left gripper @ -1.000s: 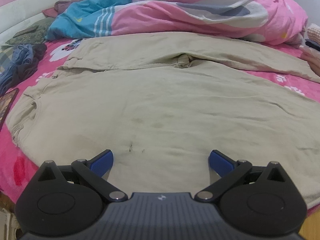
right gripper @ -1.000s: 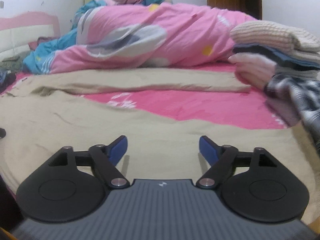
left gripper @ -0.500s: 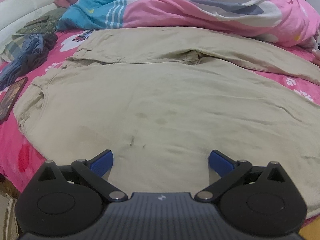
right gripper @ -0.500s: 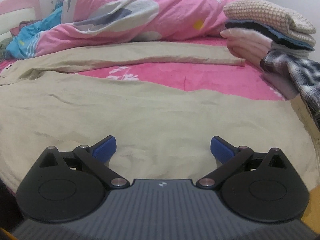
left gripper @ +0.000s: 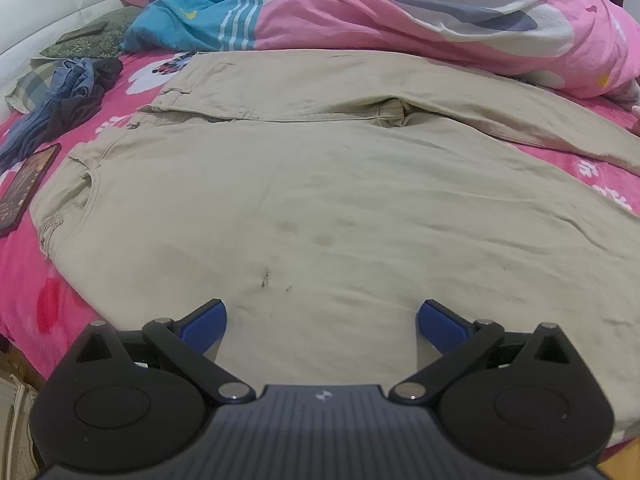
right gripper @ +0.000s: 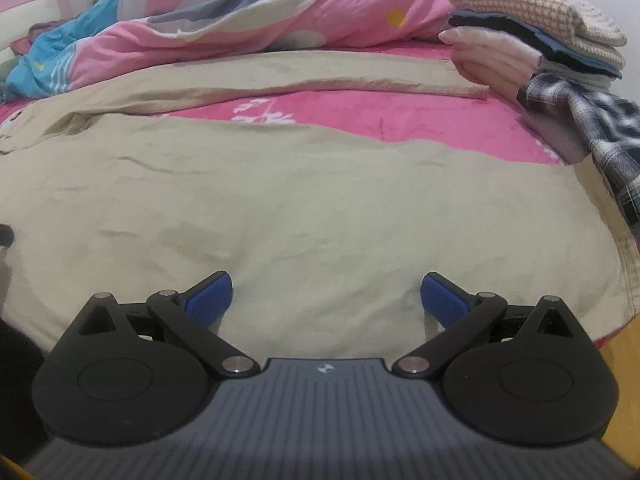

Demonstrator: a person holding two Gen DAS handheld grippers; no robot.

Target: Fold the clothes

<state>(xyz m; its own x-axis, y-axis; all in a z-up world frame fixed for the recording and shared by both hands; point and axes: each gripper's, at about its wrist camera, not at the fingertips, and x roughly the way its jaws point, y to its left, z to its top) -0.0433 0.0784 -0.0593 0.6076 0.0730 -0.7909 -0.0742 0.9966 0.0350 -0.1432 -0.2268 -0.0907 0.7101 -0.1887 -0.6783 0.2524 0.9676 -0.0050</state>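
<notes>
Khaki trousers (left gripper: 320,184) spread along bed's near edge; left tongs (left gripper: 321,322) and right tongs (right gripper: 326,298) released, empty; folding not begun; next: pinch near leg, lay it over the far one.

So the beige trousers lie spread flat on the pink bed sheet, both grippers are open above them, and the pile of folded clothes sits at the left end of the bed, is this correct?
Not quite: the pile of folded clothes sits at the right end, as the right wrist view shows. The rest holds: the beige trousers lie spread on the pink bed sheet, with the left gripper and right gripper open above them.
</notes>
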